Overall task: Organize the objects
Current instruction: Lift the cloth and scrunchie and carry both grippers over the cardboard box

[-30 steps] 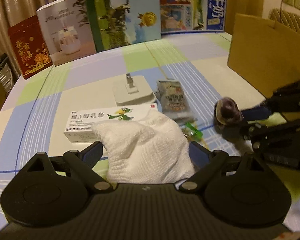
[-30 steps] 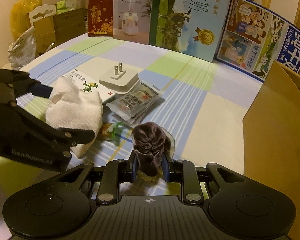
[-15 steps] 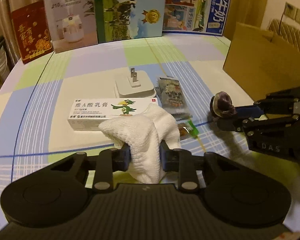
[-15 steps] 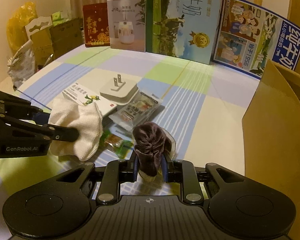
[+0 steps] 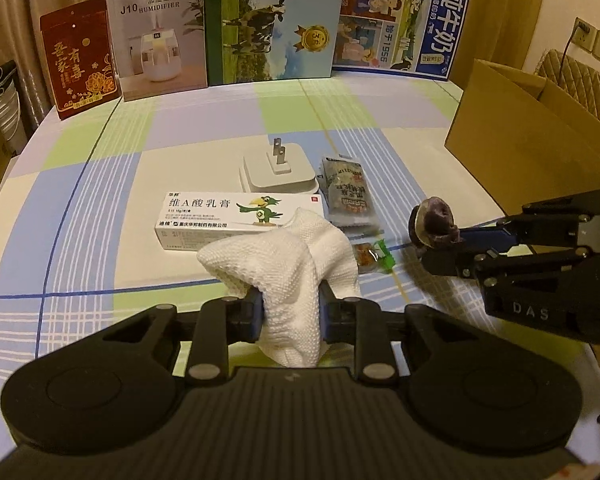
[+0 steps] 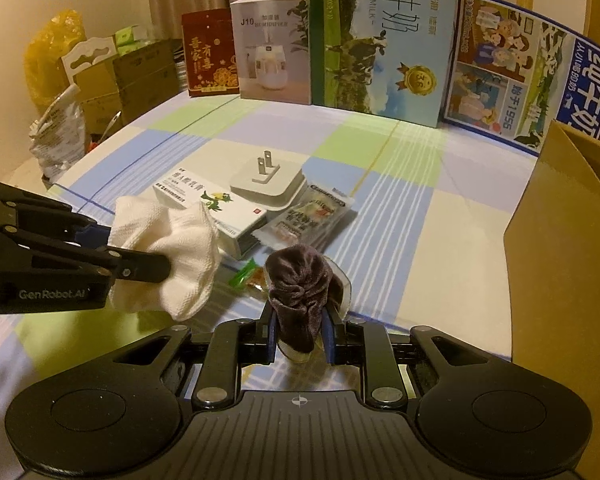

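My left gripper (image 5: pixel 290 314) is shut on a white knitted cloth (image 5: pixel 288 264) and holds it above the table; the cloth also shows in the right wrist view (image 6: pixel 168 248). My right gripper (image 6: pixel 300 334) is shut on a dark purple velvet scrunchie (image 6: pixel 298 284), seen at the right of the left wrist view (image 5: pixel 435 222). Behind them on the checked tablecloth lie a white ointment box (image 5: pixel 236 218), a white plug adapter (image 5: pixel 278 172), a grey snack packet (image 5: pixel 347 194) and a small green-wrapped candy (image 5: pixel 373 256).
An open cardboard box (image 5: pixel 531 128) stands at the right, also in the right wrist view (image 6: pixel 567 240). Milk cartons (image 5: pixel 268 20), a humidifier box (image 5: pixel 160 36) and a red box (image 5: pixel 80 58) line the far edge. Bags and cartons (image 6: pixel 80 84) sit beyond the left edge.
My left gripper closed on the white cloth and lifted it off the table. Both grippers pulled back and up a little; the right kept the scrunchie.
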